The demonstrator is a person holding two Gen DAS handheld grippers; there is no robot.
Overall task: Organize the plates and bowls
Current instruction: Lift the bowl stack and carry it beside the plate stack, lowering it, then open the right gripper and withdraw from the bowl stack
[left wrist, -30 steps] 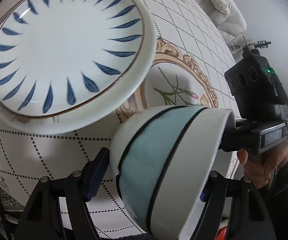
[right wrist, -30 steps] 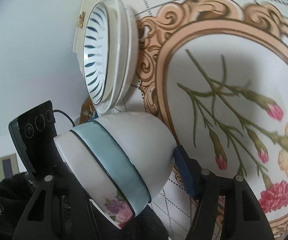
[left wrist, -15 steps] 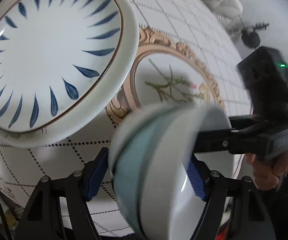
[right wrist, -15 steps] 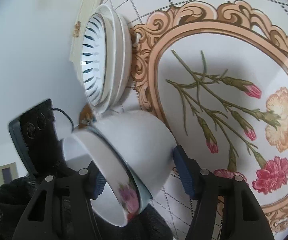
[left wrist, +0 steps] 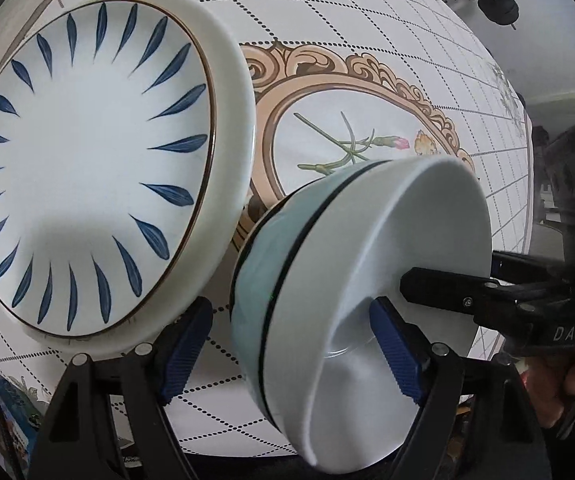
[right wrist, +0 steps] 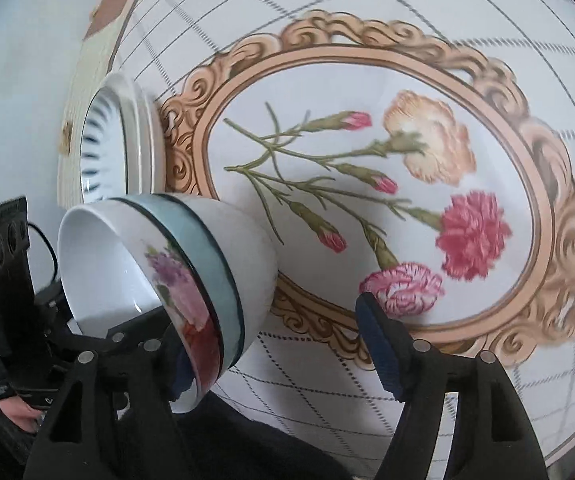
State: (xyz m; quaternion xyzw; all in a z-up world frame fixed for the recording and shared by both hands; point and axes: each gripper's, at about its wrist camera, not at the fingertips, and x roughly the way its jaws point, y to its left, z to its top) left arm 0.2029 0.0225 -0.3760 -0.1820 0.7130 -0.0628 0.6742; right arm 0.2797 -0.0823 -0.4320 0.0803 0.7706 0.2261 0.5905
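Two tongs meet at one bowl (left wrist: 359,280), which lies tipped on its side on the tablecloth (left wrist: 367,40), with its mouth turned away from the plates (left wrist: 87,168). My left gripper (left wrist: 289,350) stands astride the bowl's wall: one blue pad is inside the bowl against the white inner face, and the other pad is outside with a clear gap to the blue band, so it does not clamp. Its jaws have just been opening, with the bowl between them. My right gripper (right wrist: 279,356) has also just been opening. Its left pad is half hidden behind the bowl's rim, its right pad stands well apart from the bowl's base, and the jaws are wide and press nothing. The plates sit just beside the bowl, not touching it, close to the table's edge by the wall. On the other side of the bowl the flower medallion (right wrist: 367,200) is bare cloth, and the table's rim curves along the lower right of the right view. Only the right view shows that the plates are a stack of several, and that the bowl's outer side has painted pink and purple flowers. Only the left view shows the top plate's ring of blue leaves in full, and my hand (left wrist: 567,392) on the right handle.
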